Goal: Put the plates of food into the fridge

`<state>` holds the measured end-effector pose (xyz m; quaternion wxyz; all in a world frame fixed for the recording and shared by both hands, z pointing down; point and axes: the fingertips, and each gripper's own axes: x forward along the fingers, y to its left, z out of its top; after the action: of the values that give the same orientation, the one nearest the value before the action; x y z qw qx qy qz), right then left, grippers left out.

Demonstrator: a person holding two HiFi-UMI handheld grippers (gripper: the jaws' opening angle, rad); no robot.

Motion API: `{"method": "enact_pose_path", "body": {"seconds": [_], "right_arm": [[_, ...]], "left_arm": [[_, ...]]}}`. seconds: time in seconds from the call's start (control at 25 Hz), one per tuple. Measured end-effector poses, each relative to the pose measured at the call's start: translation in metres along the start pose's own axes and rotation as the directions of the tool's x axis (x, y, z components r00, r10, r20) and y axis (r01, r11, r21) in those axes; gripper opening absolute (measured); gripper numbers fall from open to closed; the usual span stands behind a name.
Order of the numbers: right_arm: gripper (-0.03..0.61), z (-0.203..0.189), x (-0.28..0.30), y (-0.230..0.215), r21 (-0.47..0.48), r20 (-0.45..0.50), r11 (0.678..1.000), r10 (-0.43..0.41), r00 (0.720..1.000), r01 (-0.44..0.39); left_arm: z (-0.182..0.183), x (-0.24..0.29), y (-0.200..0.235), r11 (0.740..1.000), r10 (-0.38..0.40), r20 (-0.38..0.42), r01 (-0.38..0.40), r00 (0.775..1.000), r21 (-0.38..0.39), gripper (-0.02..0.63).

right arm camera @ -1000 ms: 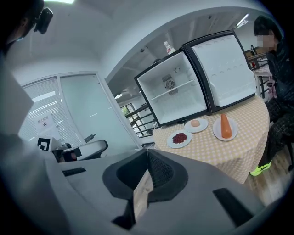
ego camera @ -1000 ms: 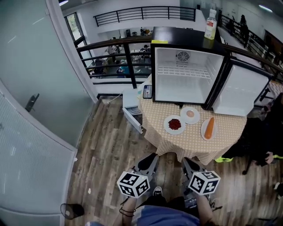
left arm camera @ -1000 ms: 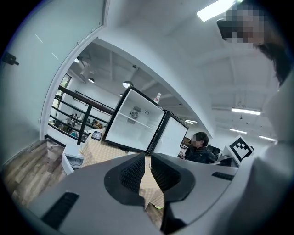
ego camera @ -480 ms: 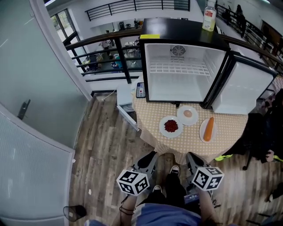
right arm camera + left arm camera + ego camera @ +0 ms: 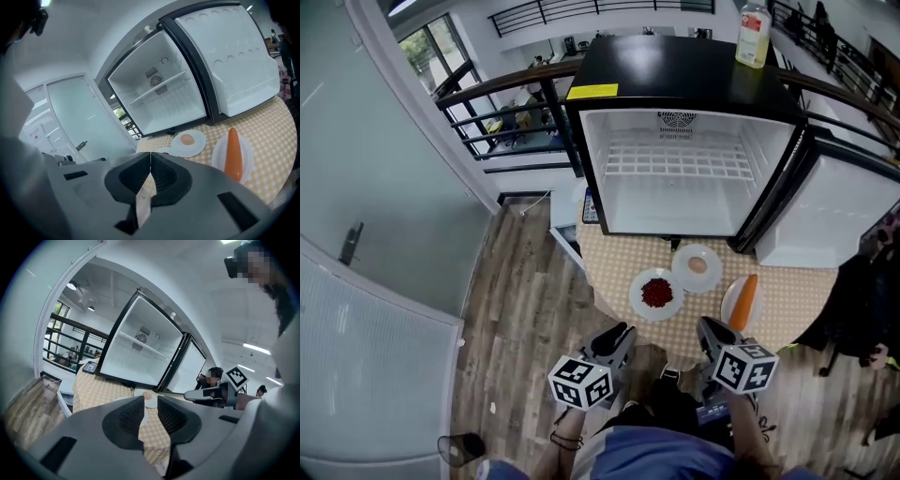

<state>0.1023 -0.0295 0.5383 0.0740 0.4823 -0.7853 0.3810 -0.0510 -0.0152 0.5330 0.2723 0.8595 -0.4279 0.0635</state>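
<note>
Table (image 5: 787, 305) in checked cloth, open fridge (image 5: 675, 75) on it; plank floor (image 5: 525, 300), railing (image 5: 502, 89)

The left claw (image 5: 616, 337) and right claw (image 5: 710, 330) are closer to the yellow checked tabletop (image 5: 792, 298); the left jaws have just been opening, empty.

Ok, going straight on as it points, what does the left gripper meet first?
Probably the round white plate of red food on the yellow checked tablecloth; the white plate with an egg lies beyond. Depth is unclear.
</note>
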Motion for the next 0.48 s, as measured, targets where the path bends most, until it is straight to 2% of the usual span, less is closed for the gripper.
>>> {"method": "enact_pose_path", "body": {"seconds": [0.16, 0.48], "right_arm": [[0.017, 0.001, 0.012, -0.015, 0.002, -0.040, 0.999, 0.032, 0.999, -0.032], [0.017, -0.019, 0.036, -0.033, 0.011, -0.130, 0.999, 0.047, 0.990, -0.046]], "left_arm": [[-0.007, 0.017, 0.006, 1.000, 0.010, -0.051, -0.009, 0.999, 0.020, 0.114], [-0.022, 0.035, 0.024, 0.998, 0.043, -0.148, -0.036, 0.988, 0.044, 0.114]]}}
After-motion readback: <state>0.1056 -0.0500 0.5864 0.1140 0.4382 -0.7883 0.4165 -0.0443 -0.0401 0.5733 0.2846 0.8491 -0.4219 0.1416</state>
